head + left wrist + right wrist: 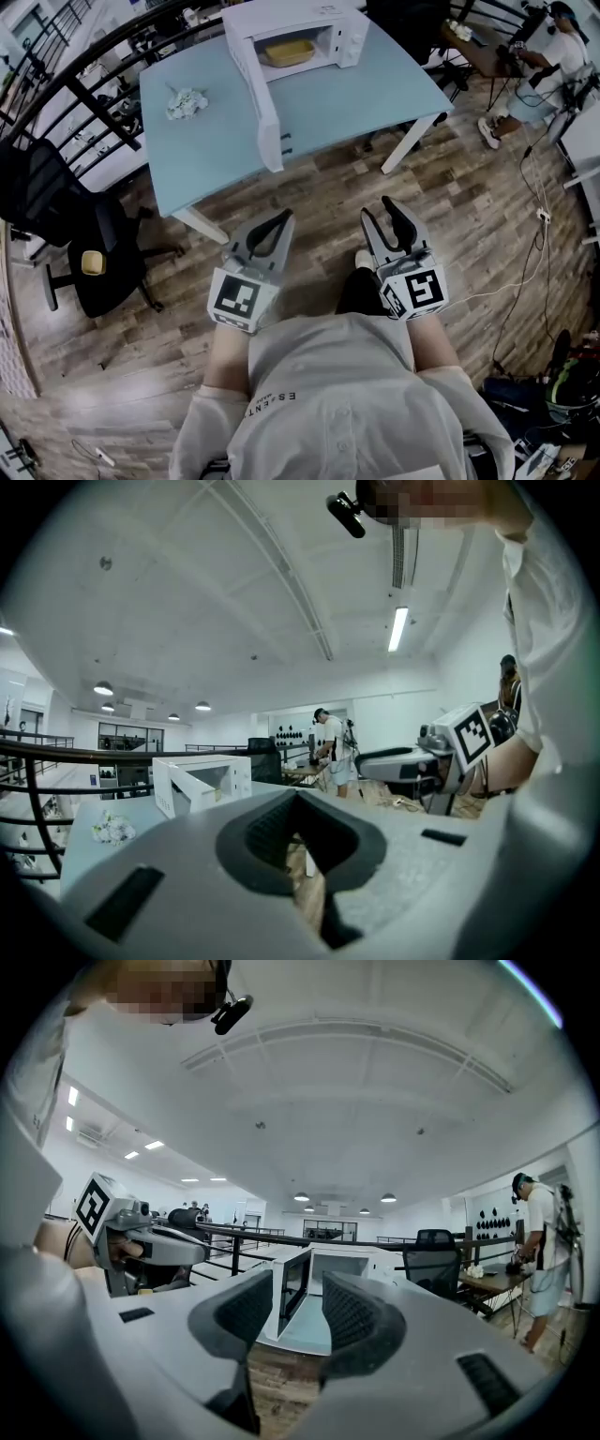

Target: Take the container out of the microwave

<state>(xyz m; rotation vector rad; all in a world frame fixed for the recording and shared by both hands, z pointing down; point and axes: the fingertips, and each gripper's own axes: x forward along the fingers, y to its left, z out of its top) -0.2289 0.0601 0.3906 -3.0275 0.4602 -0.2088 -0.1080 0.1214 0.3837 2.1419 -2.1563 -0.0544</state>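
The white microwave (323,23) stands at the far edge of a light blue table (337,108), its door (264,103) swung wide open toward me. Inside it lies a yellow container (288,52). Both grippers hang over the wooden floor, well short of the table. My left gripper (287,219) is shut with nothing in it, its tips meeting (296,797). My right gripper (384,216) stands open and holds nothing. Through its gap (302,1309) I see the open door (291,1288) and the microwave (342,1265) beyond.
A crumpled white wad (187,101) lies on the table's left part. A black office chair (89,248) stands at the left by a railing. A person (548,52) sits at a desk at the far right, and cables (539,216) trail over the floor there.
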